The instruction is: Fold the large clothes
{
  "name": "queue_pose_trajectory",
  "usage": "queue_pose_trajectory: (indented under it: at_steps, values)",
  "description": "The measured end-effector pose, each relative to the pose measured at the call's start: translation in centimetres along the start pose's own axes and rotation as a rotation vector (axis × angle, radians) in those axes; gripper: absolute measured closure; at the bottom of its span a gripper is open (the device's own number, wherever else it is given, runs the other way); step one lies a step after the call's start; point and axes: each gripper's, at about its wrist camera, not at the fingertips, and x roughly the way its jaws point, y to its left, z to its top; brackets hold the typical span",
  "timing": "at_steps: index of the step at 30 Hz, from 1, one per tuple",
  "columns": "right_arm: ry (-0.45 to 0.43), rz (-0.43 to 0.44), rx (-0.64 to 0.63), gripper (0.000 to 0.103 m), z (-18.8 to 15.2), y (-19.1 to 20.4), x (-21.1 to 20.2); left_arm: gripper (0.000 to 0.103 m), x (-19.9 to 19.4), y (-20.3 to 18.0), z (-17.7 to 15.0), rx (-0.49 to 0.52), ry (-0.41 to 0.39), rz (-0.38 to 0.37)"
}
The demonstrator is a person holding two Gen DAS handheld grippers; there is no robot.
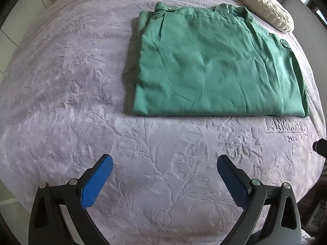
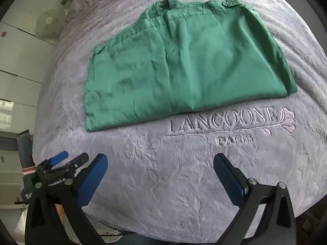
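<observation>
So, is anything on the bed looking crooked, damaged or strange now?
Nothing stands out. The green garment lies folded flat on the purple blanket, with only soft wrinkles. Both the left gripper and the right gripper are open and empty, clear of it.

Smooth, faintly glossy green cloth garment (image 1: 216, 65) on plush embossed lilac blanket (image 1: 71, 102)

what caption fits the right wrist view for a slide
Folded green garment lying on the lilac embossed blanket, right tool open and empty above the near edge.
</observation>
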Motion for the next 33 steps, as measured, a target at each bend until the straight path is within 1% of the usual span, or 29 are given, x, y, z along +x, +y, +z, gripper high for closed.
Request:
queue_pose_trajectory:
  at_steps: [4, 12, 18, 26, 29, 33]
  values:
    - [0.006, -0.006, 0.01, 0.0, -0.2, 0.1, 0.2, 0.001, 0.3, 0.8, 0.5, 0.004, 0.0, -0.026]
    - [0.012, -0.017, 0.008, 0.0, -0.1, 0.6, 0.3, 0.001, 0.1, 0.4, 0.4, 0.015, -0.012, -0.036]
    - [0.021, -0.022, -0.001, 0.0, -0.2, 1.2, 0.6, 0.001, 0.4, 1.3, 0.4, -0.012, -0.006, -0.01]
    - [0.037, -0.011, 0.015, 0.0, -0.3, 1.7, 1.4, 0.001, 0.9, 2.5, 0.3, -0.034, 0.004, -0.016]
    - [0.051, 0.027, 0.044, 0.0, -0.4, 1.6, 2.1, 0.001, 1.2, 3.2, 0.5, -0.043, 0.01, -0.016]
    - [0.068, 0.127, 0.122, 0.0, -0.3, 1.1, 3.2, 0.001, 1.6, 4.1, 1.0, -0.052, 0.009, -0.021]
